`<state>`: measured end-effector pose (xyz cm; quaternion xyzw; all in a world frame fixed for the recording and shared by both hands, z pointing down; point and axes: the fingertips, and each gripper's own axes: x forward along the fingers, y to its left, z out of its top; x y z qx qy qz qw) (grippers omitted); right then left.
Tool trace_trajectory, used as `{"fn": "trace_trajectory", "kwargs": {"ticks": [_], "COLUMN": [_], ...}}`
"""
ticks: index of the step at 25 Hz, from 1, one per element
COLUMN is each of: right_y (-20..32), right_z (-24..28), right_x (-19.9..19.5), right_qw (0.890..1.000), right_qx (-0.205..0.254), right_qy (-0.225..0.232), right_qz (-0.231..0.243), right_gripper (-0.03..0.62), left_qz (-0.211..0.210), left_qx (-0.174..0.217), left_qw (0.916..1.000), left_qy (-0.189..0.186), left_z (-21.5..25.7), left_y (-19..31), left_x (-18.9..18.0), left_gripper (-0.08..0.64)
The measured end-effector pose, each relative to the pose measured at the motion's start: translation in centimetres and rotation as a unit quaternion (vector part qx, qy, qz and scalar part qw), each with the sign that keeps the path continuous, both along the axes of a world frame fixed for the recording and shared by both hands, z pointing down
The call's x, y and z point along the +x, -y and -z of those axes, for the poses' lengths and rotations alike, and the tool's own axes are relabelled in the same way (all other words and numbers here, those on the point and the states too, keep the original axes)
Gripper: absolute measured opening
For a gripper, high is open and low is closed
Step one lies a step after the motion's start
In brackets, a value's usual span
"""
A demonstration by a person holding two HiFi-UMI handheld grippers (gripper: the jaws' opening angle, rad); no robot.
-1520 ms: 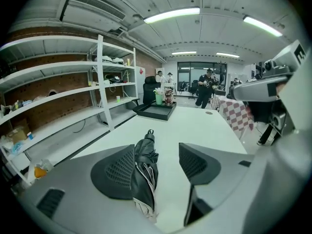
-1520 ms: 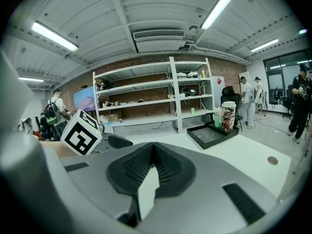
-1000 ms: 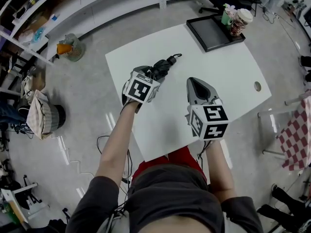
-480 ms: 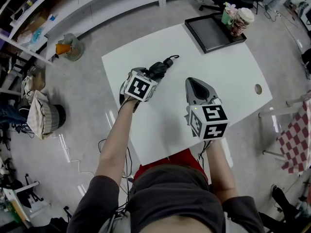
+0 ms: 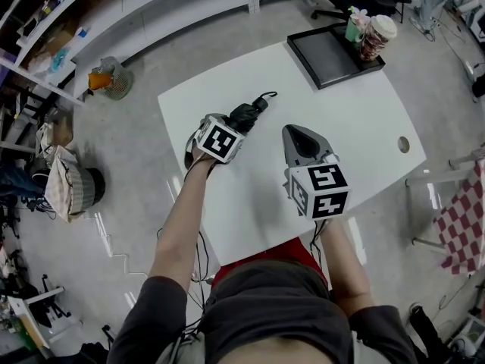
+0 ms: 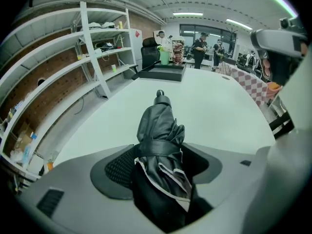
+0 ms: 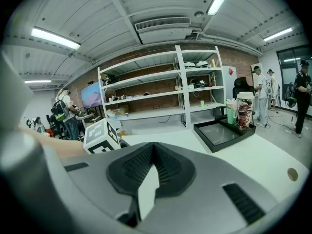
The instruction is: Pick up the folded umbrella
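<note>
The folded umbrella is black, bound by a strap, and lies lengthwise between the jaws of my left gripper, which is shut on it. In the head view the umbrella sticks out past the left gripper over the white table, its tip pointing toward the far side. I cannot tell whether it touches the tabletop. My right gripper hovers to the right of it, apart from the umbrella. Its jaws are shut with nothing between them.
A black tray sits at the table's far right corner with two cups on its right end. A round cable hole is near the right edge. Shelving lines the far wall. People stand in the background.
The left gripper, holding the umbrella, has shifted slightly toward me and to the right. The right gripper has drifted a little left. Both grips are unchanged.
</note>
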<state>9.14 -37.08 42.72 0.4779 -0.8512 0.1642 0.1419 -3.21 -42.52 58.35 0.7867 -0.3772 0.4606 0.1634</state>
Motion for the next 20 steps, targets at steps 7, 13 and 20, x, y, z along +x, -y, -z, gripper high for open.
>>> {"fn": "trace_trajectory", "kwargs": {"ticks": [7,13,20], "right_y": [0.5,0.6,0.7], "right_z": [-1.0,-1.7,-2.1], "right_x": [-0.4,-0.3,-0.2], "right_qw": [1.000,1.000,1.000], "right_qx": [-0.013,-0.020,-0.025], "right_qy": [-0.004,-0.008,-0.013], "right_qz": [0.004,0.001,-0.005], "right_gripper": [0.018,0.018,0.018], "left_qz": [-0.021,-0.026,-0.035], "left_qx": [-0.031,-0.082,-0.058], "left_qw": [0.9992,0.9958,0.9971], "left_qy": [0.013,-0.031,-0.035], "left_z": [-1.2,-1.8,-1.6], "left_y": [0.2,-0.1,0.0], "left_x": [-0.1,0.1,0.3], "left_gripper": [0.302,0.302,0.289]}}
